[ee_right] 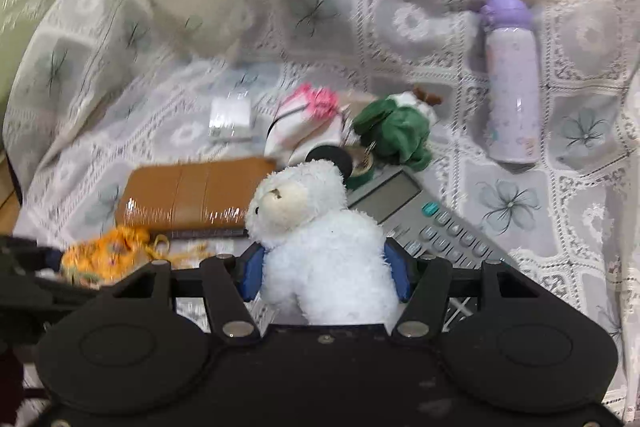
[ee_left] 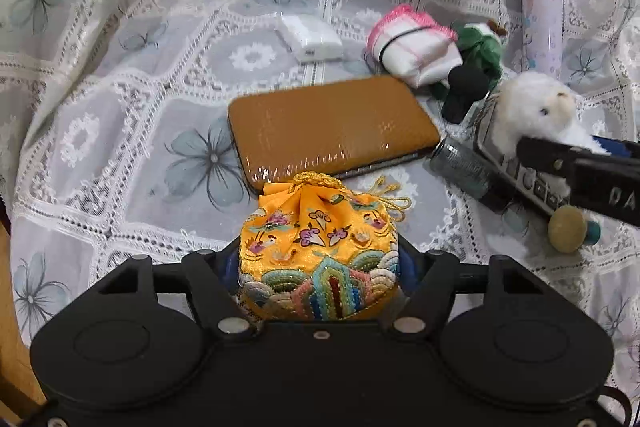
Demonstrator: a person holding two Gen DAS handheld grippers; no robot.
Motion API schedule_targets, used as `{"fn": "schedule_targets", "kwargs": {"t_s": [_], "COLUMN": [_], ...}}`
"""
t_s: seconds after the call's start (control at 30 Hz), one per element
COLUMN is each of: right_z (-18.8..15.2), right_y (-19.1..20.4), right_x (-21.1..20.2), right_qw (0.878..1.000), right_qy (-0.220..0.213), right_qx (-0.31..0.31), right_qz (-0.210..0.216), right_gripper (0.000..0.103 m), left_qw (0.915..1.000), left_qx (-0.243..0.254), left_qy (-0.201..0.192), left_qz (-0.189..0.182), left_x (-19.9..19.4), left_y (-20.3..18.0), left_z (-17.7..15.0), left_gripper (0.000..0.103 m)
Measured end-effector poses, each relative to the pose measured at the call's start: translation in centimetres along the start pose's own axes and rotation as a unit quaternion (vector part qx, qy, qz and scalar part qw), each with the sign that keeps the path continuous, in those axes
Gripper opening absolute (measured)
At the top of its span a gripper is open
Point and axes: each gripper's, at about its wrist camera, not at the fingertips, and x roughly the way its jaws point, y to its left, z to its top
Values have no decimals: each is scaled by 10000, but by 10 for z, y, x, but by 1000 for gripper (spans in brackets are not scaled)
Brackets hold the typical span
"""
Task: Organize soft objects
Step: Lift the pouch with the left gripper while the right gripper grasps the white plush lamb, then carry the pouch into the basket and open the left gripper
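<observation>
Surface: lace floral tablecloth [ee_left: 120,155].
Left view only: green-handled stamp [ee_left: 570,227].
Right view only: calculator [ee_right: 420,215] keys, green cushion [ee_right: 28,3].
Left gripper [ee_left: 320,267]: pinching yellow embroidered pouch [ee_left: 320,247], just before brown wallet [ee_left: 332,123].
Right gripper [ee_right: 326,267]: blue pads pinching white plush lamb [ee_right: 320,239] over calculator.

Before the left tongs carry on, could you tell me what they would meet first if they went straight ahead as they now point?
Probably the brown wallet, lying just beyond the yellow embroidered pouch that the left tongs hold; depth is hard to judge.
</observation>
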Motion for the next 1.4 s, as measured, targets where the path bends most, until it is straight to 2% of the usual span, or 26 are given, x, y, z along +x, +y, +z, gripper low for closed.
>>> {"fn": "schedule_targets", "kwargs": {"t_s": [0.33,0.5,0.63,1.07,1.2,1.4], "right_z": [12,8,-7,-86,-106,-130], "right_y": [-38,-44,-37,-1,5,18], "right_x": [-51,-90,-115,-170,-188,-205], "right_qw": [9952,9926,9928,9933,9922,9920], "right_qy": [-408,-605,-551,-55,-27,66], "right_qx": [879,1012,1007,1116,1215,1225], "right_qz": [-158,-281,-341,-282,-293,-289], "right_gripper": [60,60,60,61,61,61], "left_qw": [9988,9981,9977,9990,9993,9995], "left_qx": [36,125,206,313,343,280], "left_qy": [-490,-605,-639,-307,-136,8], "left_qz": [-27,-61,-127,-123,-43,-114], "left_x": [-44,-68,-87,-116,-117,-119], "left_y": [-7,-16,-24,-36,-41,-45], "left_z": [10,2,-11,-73,-92,-117], "left_gripper": [65,65,65,65,65,65]}}
